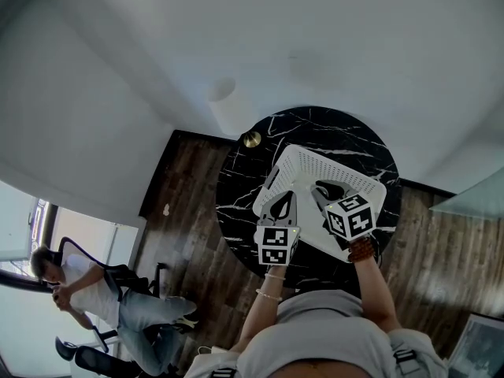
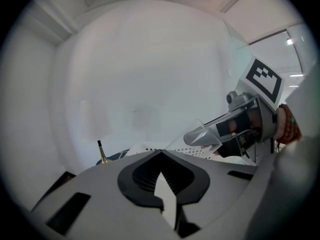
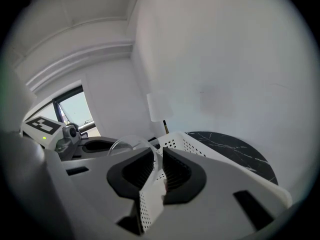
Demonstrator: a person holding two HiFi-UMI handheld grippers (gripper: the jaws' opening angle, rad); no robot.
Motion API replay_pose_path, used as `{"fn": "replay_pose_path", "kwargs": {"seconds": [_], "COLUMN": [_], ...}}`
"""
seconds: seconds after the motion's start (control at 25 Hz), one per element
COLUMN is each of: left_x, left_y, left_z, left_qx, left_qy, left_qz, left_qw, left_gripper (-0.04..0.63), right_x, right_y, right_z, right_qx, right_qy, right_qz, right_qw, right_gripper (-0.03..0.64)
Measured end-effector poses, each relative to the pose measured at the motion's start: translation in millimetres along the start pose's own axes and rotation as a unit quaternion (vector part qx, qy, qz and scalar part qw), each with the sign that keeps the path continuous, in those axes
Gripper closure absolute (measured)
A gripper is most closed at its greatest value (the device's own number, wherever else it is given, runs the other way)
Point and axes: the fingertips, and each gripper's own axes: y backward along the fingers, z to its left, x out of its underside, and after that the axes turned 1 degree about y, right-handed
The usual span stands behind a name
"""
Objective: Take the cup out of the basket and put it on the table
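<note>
Closest to me, my left gripper [image 1: 281,203] sits at the near left edge of the white perforated plastic basket [image 1: 346,168]. Its jaws are drawn almost together on a plain white sliver, which I take to be the basket's rim, so I read it as pinning the basket in place.

Just beside it, my right gripper [image 3: 156,156] has its jaws partly closed on the wall of the clear plastic cup [image 2: 202,134], one jaw inside the rim and one outside. The left gripper view shows the cup tipped on its side in that grip, mouth pointing away from the hand, hanging in the air above the basket and touching nothing else. Through the gap under the jaws I see only the basket's perforated wall.

So I judge the first half done: the cup is gripped and out of the basket. Carrying it past the rim, righting it, setting it down and letting go are all left.

Beyond the basket, the round black marble table [image 1: 244,187] has bare top on the left and far sides. A small brass object [image 1: 251,138] stands at its far edge, well apart from the basket.
</note>
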Motion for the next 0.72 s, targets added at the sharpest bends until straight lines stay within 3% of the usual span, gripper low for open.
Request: {"fn": "replay_pose_path", "kwargs": {"seconds": [0.72], "left_x": [-21], "left_y": [10], "left_z": [-1], "left_qx": [-0.017], "left_qy": [-0.036], "left_qz": [-0.029], "left_qw": [0.9988], "left_gripper": [0.591], "right_x": [-31], "right_y": [39], "right_z": [11], "right_qx": [0.032], "right_qy": [0.021], "right_qz": [-0.082], "right_qw": [0.996], "right_gripper": [0.558]}}
